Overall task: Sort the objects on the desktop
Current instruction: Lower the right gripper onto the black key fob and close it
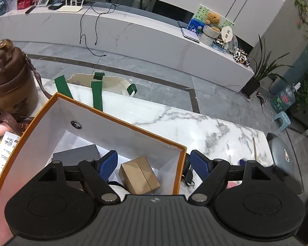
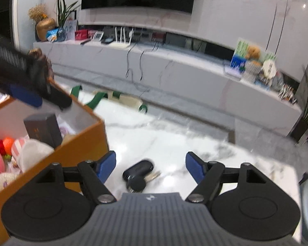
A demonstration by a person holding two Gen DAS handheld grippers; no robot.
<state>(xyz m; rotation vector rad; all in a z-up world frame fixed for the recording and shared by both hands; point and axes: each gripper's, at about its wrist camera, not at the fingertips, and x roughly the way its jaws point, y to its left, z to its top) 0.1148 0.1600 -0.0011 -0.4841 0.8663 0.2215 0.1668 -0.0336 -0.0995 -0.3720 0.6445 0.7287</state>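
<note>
An orange box (image 1: 121, 121) with white inner walls stands on the marble table (image 1: 195, 127). My left gripper (image 1: 154, 160) hangs open above the box's right corner, with one finger over the inside and one outside. Below it in the box lie a small brown carton (image 1: 139, 174) and a grey case (image 1: 76, 153). A black car key fob with keys (image 2: 138, 174) lies on the marble just right of the box (image 2: 82, 149). My right gripper (image 2: 151, 162) hovers open over the fob, which lies between its fingers untouched. The fob (image 1: 188, 177) also shows in the left wrist view.
A brown water bottle with a strap (image 1: 12, 82) stands left of the box, and a cream tote bag with green handles (image 1: 104, 84) lies behind it. Soft toys (image 2: 30, 151) and a dark case (image 2: 44, 129) fill the box. A round stool (image 1: 283, 155) sits off the table's right end.
</note>
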